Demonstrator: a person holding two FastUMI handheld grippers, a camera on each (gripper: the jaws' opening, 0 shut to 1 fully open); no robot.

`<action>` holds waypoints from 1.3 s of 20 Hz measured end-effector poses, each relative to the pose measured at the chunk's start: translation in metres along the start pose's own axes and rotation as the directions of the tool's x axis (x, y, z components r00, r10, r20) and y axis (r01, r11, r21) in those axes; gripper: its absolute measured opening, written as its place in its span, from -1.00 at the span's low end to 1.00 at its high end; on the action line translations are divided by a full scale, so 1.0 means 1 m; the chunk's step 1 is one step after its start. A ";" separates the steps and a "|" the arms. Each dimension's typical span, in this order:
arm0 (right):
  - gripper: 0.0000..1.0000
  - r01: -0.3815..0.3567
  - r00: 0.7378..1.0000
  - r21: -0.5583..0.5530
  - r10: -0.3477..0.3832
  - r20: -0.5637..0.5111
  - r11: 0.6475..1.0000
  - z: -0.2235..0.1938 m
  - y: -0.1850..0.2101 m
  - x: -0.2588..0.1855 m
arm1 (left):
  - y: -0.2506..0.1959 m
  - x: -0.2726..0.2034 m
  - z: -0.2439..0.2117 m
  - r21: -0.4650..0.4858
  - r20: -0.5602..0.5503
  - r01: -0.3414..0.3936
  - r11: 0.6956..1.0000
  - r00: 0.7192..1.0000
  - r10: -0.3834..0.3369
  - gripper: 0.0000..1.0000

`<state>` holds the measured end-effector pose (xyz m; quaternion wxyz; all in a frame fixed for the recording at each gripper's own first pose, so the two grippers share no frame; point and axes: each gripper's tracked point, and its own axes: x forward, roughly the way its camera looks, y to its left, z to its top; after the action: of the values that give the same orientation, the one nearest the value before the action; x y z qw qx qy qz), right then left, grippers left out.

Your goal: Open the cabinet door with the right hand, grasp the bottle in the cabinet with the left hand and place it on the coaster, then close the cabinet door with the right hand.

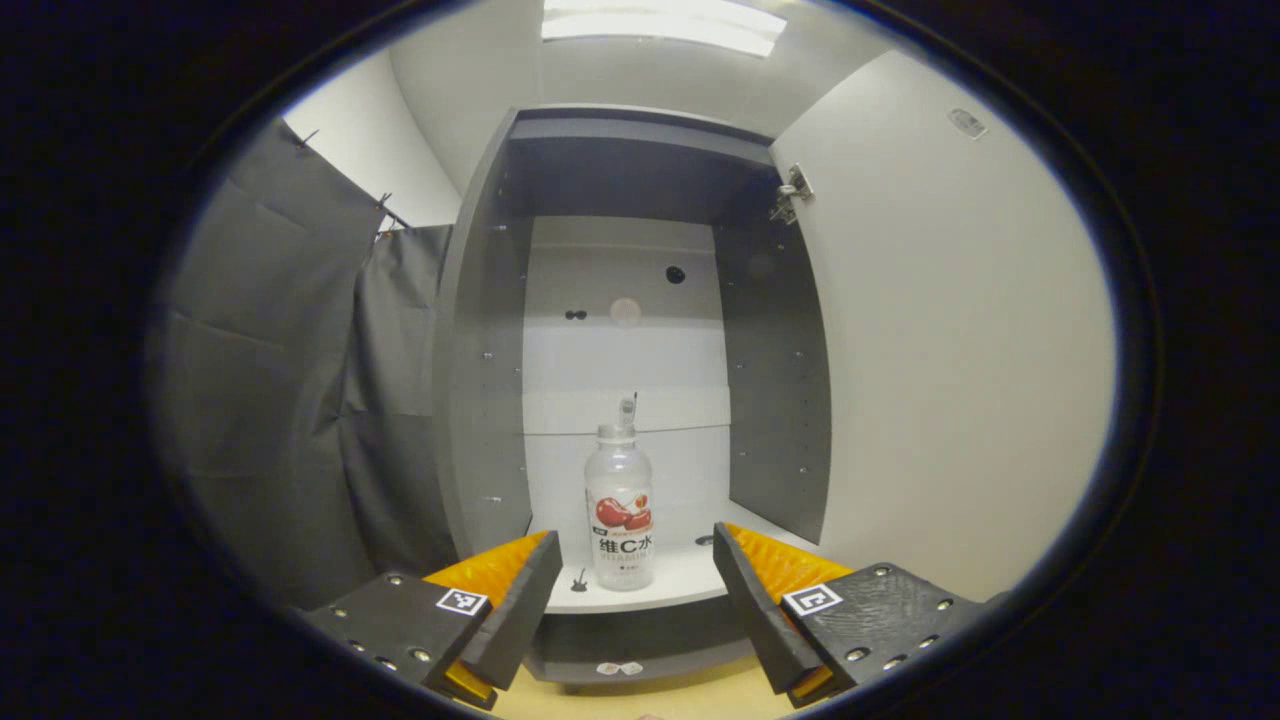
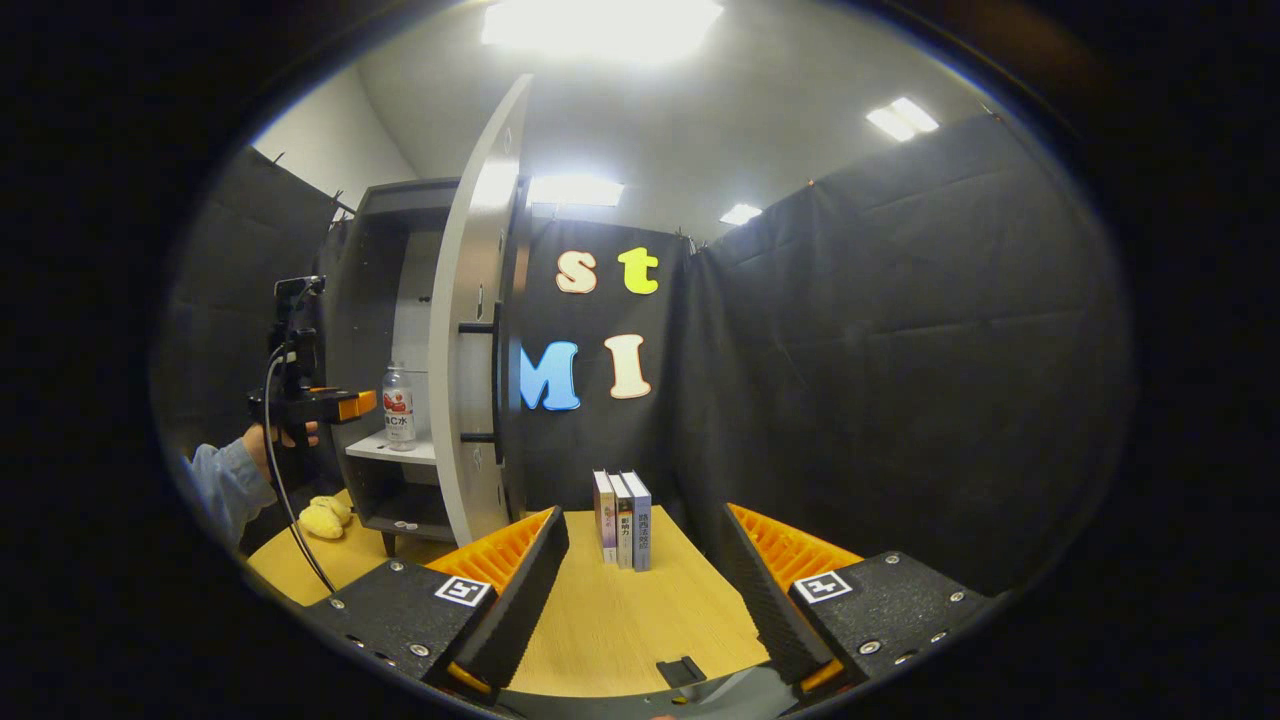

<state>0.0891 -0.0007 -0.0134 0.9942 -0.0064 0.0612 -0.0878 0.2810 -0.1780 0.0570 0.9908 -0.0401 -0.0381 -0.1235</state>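
A clear bottle (image 1: pixel 620 508) with a red fruit label stands upright on the white lower shelf (image 1: pixel 660 585) of the grey cabinet (image 1: pixel 480 400). The cabinet door (image 1: pixel 940 350) is swung wide open to the right. My left gripper (image 1: pixel 637 560) is open just in front of the shelf, its fingers spread either side of the bottle without touching it. In the right gripper view the bottle (image 2: pixel 398 406) shows inside the cabinet past the open door (image 2: pixel 470 350), with the left gripper (image 2: pixel 345 404) and a hand before it. My right gripper (image 2: pixel 640 545) is open over the wooden table, holding nothing.
Three books (image 2: pixel 622 518) stand upright on the wooden table (image 2: pixel 620 620) near the black cloth wall. A yellow soft toy (image 2: pixel 322 518) lies on the table left of the cabinet. A small dark thing (image 2: pixel 686 670) lies at the table's near edge.
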 end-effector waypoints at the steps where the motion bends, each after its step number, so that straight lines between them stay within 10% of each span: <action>1: 0.88 0.006 1.000 0.000 -0.006 -0.005 1.000 -0.002 0.000 0.001 | 0.000 0.008 0.000 -0.003 0.002 0.002 1.000 1.000 -0.002 0.77; 16: 0.89 0.070 0.996 0.002 -0.070 -0.056 0.998 -0.022 -0.021 0.007 | 0.016 0.118 -0.038 -0.003 -0.082 -0.039 0.999 0.996 0.039 0.87; 26: 0.89 0.039 0.998 0.005 -0.039 -0.043 0.999 -0.025 -0.021 0.020 | 0.024 0.126 -0.051 -0.007 -0.127 -0.093 0.996 0.988 0.091 0.52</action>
<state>0.1014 -0.0249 -0.0405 0.9908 -0.0029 0.0820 -0.1076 0.4118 -0.1893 0.0150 0.9956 -0.0400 0.0277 -0.0802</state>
